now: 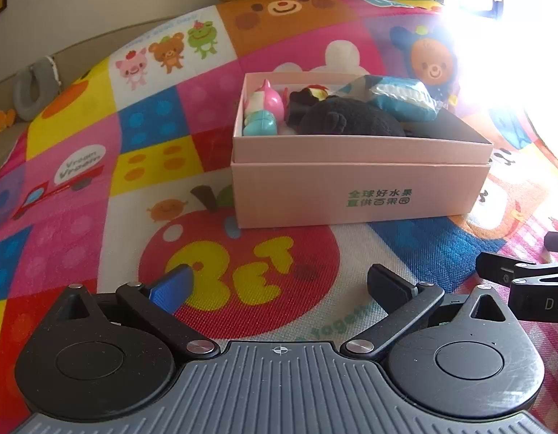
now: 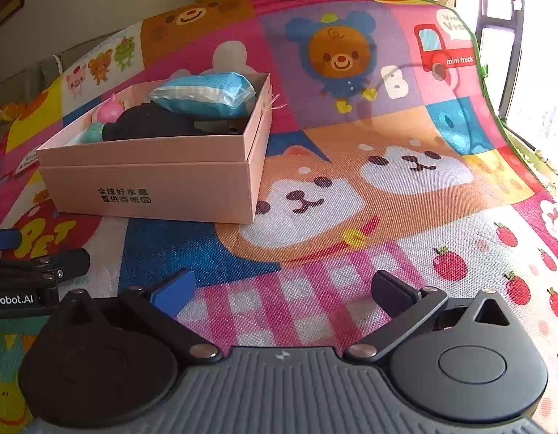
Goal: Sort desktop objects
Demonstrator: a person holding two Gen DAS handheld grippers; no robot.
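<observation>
Both cams sit low, looking forward over the play mat (image 1: 80, 181). Left wrist view faces the pink box (image 1: 358, 195) near head-on, close, frame centre. Right wrist view sits further right, box (image 2: 152, 191) at left of frame, seen corner-on. Shared: box, mat's apple patch; each view catches the other tool at its edge.
</observation>
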